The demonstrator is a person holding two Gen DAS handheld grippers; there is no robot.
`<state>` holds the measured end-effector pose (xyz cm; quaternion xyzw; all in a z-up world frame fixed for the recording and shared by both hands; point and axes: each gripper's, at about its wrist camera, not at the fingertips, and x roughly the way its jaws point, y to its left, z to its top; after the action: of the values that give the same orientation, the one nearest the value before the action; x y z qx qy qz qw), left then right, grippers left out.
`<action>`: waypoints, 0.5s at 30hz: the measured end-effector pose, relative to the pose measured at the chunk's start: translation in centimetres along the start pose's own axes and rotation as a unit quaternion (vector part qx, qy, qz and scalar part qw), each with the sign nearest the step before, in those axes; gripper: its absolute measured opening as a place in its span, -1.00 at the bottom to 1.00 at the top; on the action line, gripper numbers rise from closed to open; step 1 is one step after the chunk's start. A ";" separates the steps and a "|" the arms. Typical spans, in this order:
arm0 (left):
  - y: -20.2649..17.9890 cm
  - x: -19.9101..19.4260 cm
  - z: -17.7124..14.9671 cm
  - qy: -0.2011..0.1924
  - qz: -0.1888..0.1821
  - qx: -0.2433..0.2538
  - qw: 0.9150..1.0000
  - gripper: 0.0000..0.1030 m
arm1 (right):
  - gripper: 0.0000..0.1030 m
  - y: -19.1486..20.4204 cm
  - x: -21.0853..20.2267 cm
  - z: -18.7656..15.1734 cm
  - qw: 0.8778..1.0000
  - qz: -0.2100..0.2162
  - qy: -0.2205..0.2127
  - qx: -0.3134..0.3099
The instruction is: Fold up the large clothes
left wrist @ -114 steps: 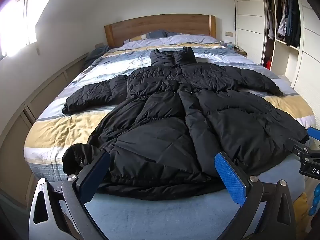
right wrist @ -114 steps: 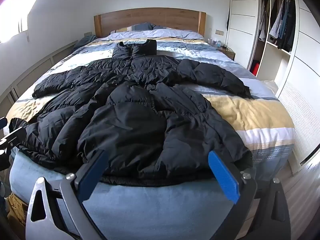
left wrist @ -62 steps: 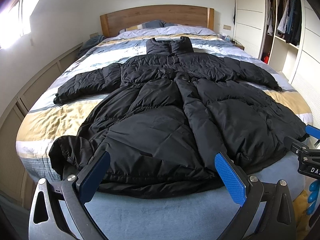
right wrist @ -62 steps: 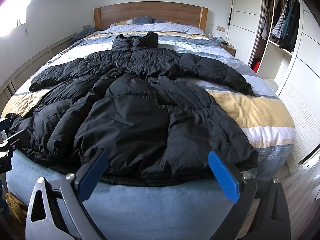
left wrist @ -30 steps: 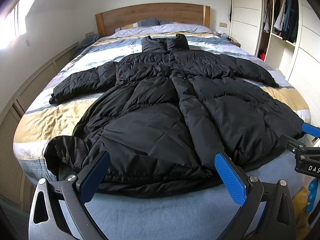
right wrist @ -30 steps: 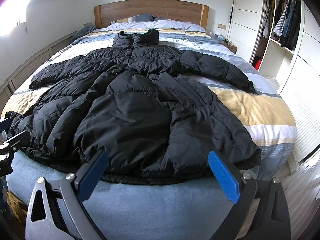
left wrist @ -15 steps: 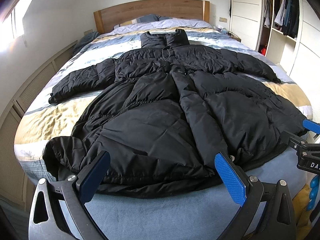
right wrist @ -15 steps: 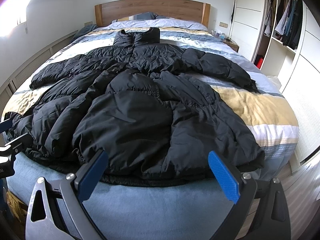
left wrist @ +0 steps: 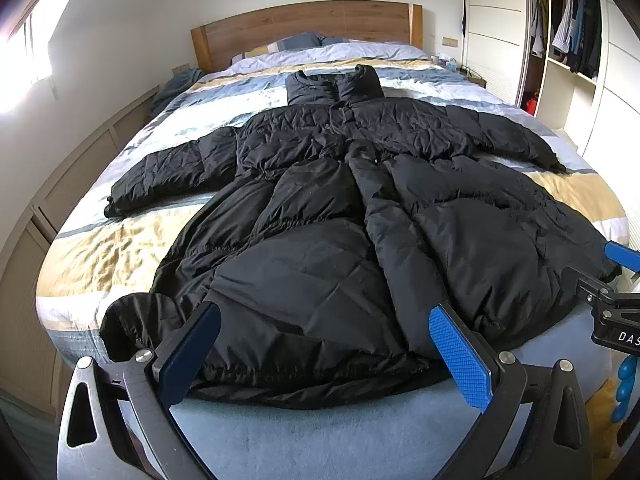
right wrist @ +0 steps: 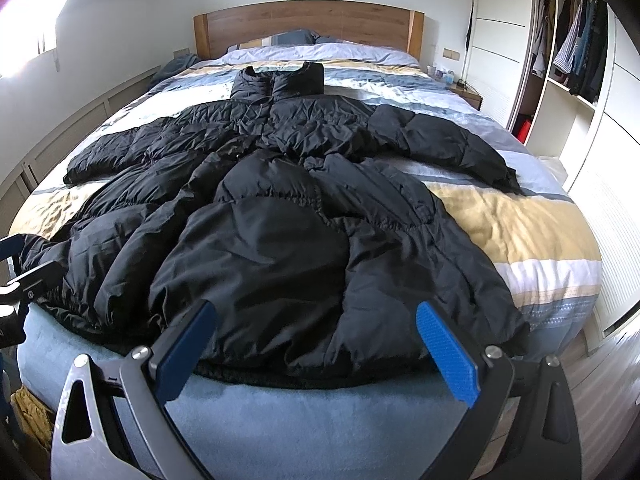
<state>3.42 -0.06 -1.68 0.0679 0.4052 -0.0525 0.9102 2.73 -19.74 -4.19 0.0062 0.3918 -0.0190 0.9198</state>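
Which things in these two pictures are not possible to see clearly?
- Bed under the coat: covered, both views.
- Small items on the nightstand: too small, right wrist view.
- Window: overexposed, left wrist view.
- Wardrobe: cut by the right edge.
- Right gripper in the left wrist view: mostly cut off.

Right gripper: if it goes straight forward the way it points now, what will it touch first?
Most likely the hem of the black puffer coat, which lies spread on the bed directly ahead of the open right gripper. Depth is unclear, so the pads may be very close to it already.
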 end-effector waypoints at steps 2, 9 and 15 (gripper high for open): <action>0.0 -0.1 0.3 -0.001 0.000 0.000 1.000 0.98 | 0.96 -0.4 0.3 0.5 1.000 0.000 0.000 0.001; 0.1 -0.4 1.5 0.002 0.004 -0.001 1.000 0.98 | 0.96 -0.7 0.1 1.3 1.000 0.000 -0.003 0.001; 0.4 -0.9 3.0 -0.005 0.008 -0.002 1.000 0.98 | 0.96 -1.1 0.0 2.6 1.000 -0.001 -0.013 -0.001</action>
<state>5.08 -0.11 0.99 0.0693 0.3999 -0.0447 0.9129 4.58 -20.92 -2.33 0.0046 0.3796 -0.0193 0.9249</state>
